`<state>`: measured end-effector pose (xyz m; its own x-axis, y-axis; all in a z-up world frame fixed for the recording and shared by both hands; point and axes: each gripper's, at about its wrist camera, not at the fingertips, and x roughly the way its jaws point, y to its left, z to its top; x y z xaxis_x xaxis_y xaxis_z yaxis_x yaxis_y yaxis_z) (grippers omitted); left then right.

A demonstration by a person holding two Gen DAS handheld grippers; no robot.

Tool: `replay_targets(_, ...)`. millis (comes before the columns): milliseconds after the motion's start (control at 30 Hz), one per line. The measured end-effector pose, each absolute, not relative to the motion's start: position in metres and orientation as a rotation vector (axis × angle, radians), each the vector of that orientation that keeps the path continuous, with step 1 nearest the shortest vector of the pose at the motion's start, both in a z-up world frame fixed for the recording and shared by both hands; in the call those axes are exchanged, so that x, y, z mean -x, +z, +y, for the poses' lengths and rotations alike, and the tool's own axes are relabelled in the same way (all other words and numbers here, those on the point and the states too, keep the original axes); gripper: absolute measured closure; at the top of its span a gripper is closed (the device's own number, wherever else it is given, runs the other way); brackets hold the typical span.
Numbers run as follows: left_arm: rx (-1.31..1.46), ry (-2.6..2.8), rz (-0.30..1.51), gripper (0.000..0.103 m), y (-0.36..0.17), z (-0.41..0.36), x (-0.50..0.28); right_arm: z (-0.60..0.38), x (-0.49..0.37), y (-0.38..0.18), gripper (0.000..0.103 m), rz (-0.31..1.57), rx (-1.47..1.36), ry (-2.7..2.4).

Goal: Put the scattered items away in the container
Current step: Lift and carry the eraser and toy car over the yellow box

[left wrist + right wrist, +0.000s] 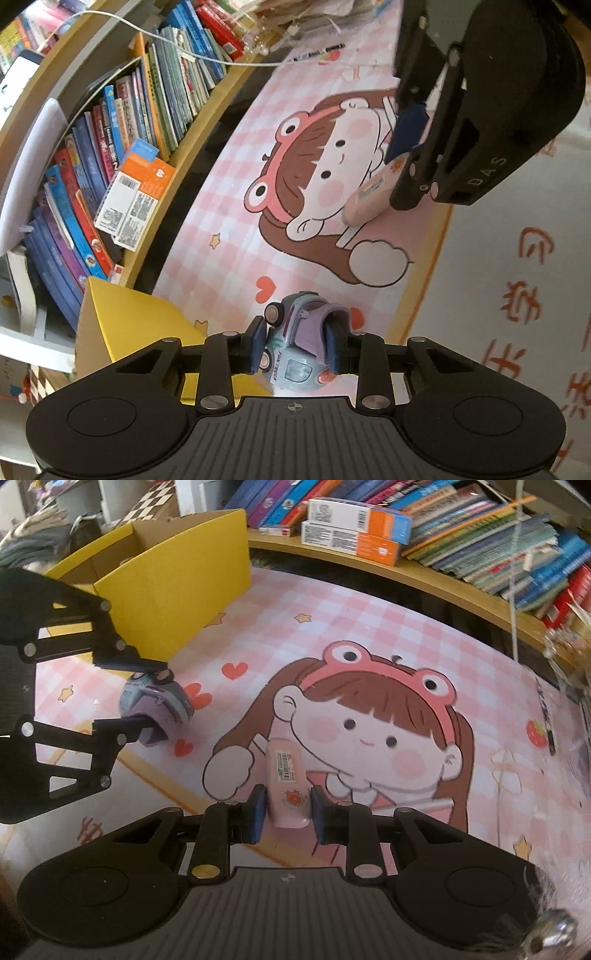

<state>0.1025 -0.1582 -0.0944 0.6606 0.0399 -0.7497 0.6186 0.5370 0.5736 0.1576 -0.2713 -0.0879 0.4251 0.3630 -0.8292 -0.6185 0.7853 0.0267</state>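
Note:
A small blue-grey and purple toy car [295, 354] rests on the pink cartoon mat [236, 155]. My left gripper [297, 347] is shut on it, a blue pad against each side. Seen from the right wrist, the car [155, 709] sits between the left gripper's fingers [144, 694], just in front of the open yellow cardboard box [173, 602]. A pale pink tube [288, 786] with an orange sun print lies flat on the mat. My right gripper [288, 812] straddles the tube's near end, open, with narrow gaps at both pads. The left wrist view shows the tube [369, 192] under the right gripper [406, 155].
A curved wooden shelf [424, 576] packed with books and orange-white boxes [354, 531] runs along the far side of the mat. A white cable [207, 55] hangs across the books. A dark pen [546, 720] lies at the mat's far right. The yellow box [122, 325] stands beside the left gripper.

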Motion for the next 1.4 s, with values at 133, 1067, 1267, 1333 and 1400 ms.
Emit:
replay_targets(133, -0.912, -0.394, 0.778, 0.072, -0.084, -0.157, -0.094, -0.277, -0.147, -0.080, 0.079, 0.934, 0.284, 0.602)
replay_targets(1067, -0.826, -0.411, 0.696, 0.072, -0.055, -0.136, -0.048, -0.275, -0.099, -0.048, 0.079, 0.873, 0.272, 0.520)
replay_targets(1267, -0.828, -0.423, 0.692, 0.072, -0.053, -0.126, -0.039, -0.265, -0.090, -0.042, 0.079, 0.863, 0.267, 0.506)
replay_targets(1333, -0.835, -0.429, 0.696, 0.072, -0.054, -0.121, -0.035, -0.260, -0.087, -0.041, 0.079, 0.864, 0.266, 0.501)
replay_targets(1400, -0.833, -0.437, 0.699, 0.072, -0.054, -0.116, -0.030, -0.255, -0.084, -0.041, 0.079, 0.866, 0.262, 0.495)
